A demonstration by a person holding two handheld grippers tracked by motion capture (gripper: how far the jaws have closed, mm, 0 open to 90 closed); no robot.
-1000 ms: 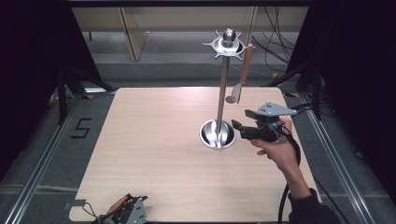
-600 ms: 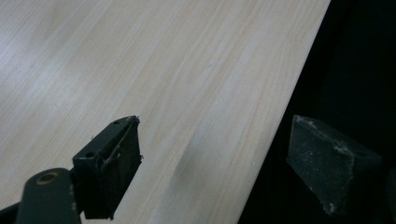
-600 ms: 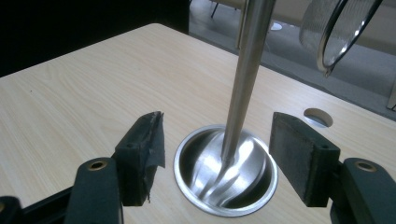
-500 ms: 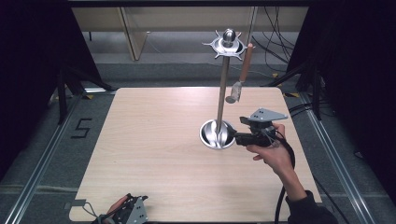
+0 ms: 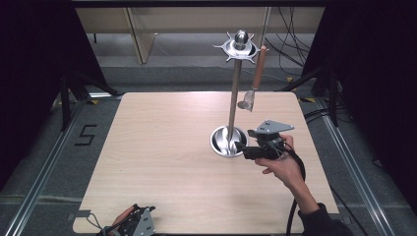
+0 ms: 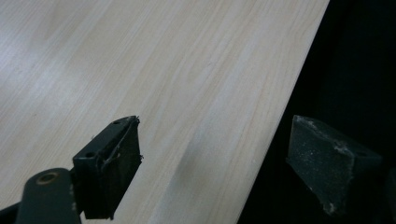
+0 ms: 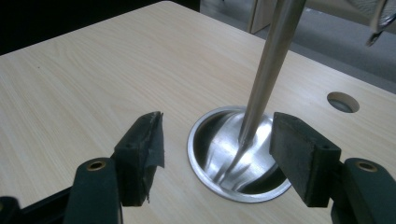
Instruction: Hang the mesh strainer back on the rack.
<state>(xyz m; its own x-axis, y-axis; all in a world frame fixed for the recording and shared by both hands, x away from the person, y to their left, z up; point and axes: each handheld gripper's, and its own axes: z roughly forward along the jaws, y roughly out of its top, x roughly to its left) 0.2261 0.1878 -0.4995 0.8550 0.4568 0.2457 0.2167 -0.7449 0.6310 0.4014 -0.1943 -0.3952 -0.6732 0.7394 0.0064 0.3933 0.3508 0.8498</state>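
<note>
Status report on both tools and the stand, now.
Right tool open, at stand base. Left tool open, near table edge, holding nothing. Spatula hangs from stand top. Nothing in the way.

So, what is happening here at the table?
A person holds tongs in each hand at a wooden table. The right tongs are open, at the round base of a metal stand, jaws on either side of the dish, gripping nothing. A spatula hangs from the stand's top ring. The left tongs sit open at the table's near edge.
</note>
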